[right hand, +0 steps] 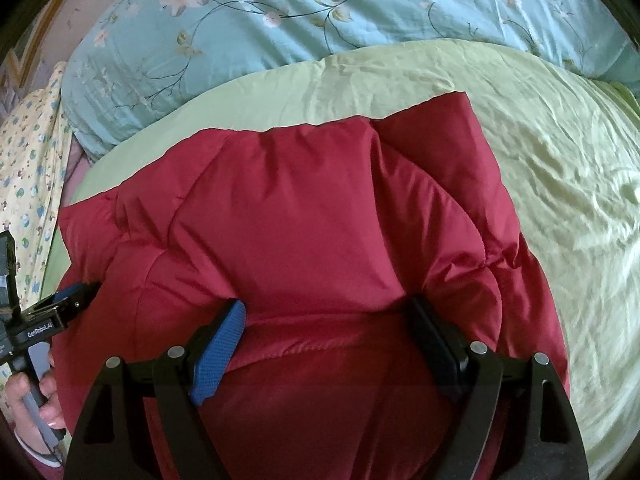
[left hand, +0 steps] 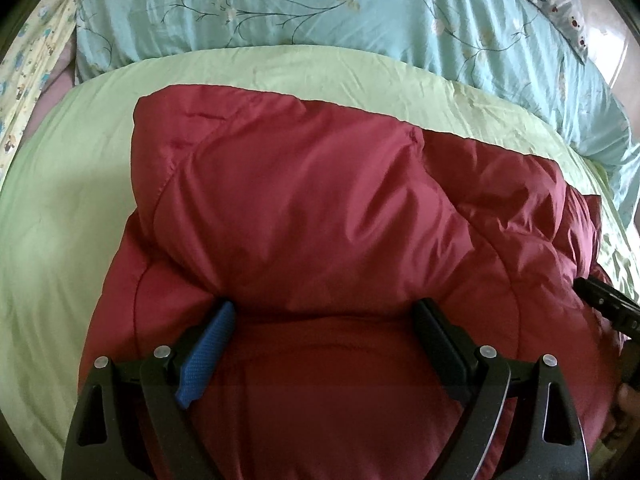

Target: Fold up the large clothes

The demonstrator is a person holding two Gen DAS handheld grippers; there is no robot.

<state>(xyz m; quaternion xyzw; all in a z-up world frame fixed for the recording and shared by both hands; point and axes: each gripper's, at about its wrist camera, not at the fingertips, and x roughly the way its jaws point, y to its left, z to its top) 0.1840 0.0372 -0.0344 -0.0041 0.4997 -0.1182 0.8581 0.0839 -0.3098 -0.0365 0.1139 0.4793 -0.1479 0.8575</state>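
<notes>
Risk first, left wrist view: your left gripper (left hand: 322,320) has its fingers spread wide, tips pushed against a puffy fold of the dark red padded nylon jacket (left hand: 304,208). The blue pad (left hand: 208,354) and black pad (left hand: 438,340) look to straddle the bulge; can't tell if they actually pinch it. Shell looks slick and the fill springy, so if you close on the bulge alone you'll probably grab the top layer only and the layers under it will slide out when you lift. Jacket lies bunched in the middle of a pale green bedsheet (left hand: 60,216). Tip of your right gripper shows at the right edge, close to the jacket's side.

Right wrist view: right gripper (right hand: 326,320) is in the same state, fingers wide apart with tips against a fold, nothing clearly clamped. Jacket's far edge (right hand: 420,108) sits uneven, one corner higher, so a fold from here likely lands skewed. Your left hand (right hand: 34,398) on the other gripper's handle is near the jacket's left side; the two tools could pull unevenly.

Surface: soft bed, wrinkled sheet, it gives under pressure and may drag along. Behind it a light blue floral quilt (right hand: 280,12), and a yellow printed cloth (right hand: 28,168) at left
</notes>
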